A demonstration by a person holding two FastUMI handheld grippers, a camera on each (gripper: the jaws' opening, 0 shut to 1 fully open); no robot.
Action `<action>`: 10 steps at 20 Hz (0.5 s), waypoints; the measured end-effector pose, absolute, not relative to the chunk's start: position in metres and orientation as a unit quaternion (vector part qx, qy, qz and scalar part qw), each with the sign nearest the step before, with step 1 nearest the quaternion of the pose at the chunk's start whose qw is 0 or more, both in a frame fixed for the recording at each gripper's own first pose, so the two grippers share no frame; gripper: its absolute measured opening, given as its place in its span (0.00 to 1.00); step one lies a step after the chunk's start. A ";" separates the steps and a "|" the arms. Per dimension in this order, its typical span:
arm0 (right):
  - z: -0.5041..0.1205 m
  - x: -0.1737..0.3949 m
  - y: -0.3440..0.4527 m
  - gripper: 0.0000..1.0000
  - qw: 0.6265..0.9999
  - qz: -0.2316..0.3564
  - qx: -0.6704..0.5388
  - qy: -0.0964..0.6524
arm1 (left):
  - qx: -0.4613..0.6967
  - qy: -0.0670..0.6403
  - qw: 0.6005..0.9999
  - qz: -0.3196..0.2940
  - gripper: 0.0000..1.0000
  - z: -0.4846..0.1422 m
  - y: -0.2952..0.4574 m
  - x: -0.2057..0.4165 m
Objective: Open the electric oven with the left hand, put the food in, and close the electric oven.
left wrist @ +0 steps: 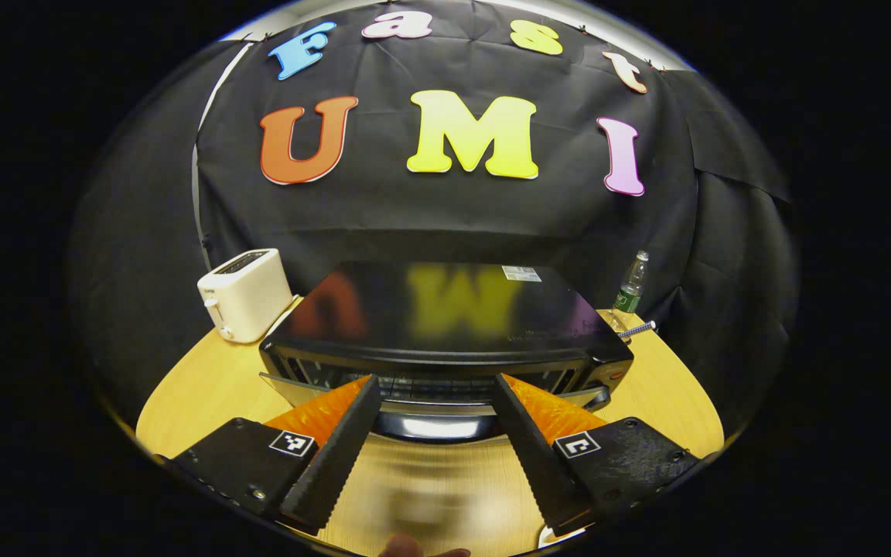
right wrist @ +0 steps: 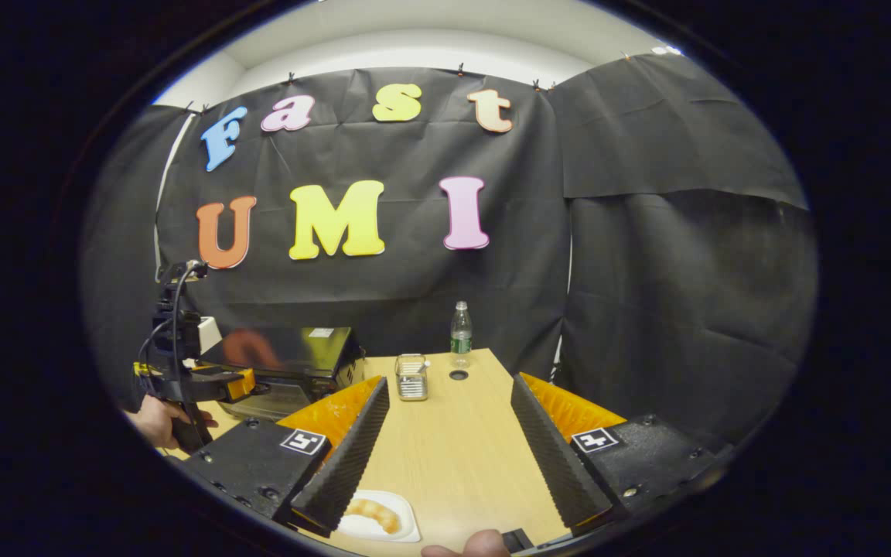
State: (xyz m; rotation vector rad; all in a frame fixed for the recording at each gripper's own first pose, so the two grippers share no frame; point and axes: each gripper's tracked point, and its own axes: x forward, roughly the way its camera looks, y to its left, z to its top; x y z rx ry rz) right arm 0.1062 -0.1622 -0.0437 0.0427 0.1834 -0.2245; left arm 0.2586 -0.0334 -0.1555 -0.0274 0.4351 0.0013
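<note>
Left gripper view: left gripper spread wide, holding nothing, fingers either side of the electric oven door handle, not touching. Door looks slightly ajar; inside not readable. Toaster to its left, bottle to its right.

Right gripper view: right gripper wide open, empty, over the table. White plate with the food on it sits by its left finger. Wire basket beside the oven; contents unclear.
</note>
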 end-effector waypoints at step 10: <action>-0.067 0.066 -0.151 0.97 0.985 -0.115 0.026 0.123 | -0.033 0.296 0.954 -0.012 0.96 -0.200 -0.033 0.185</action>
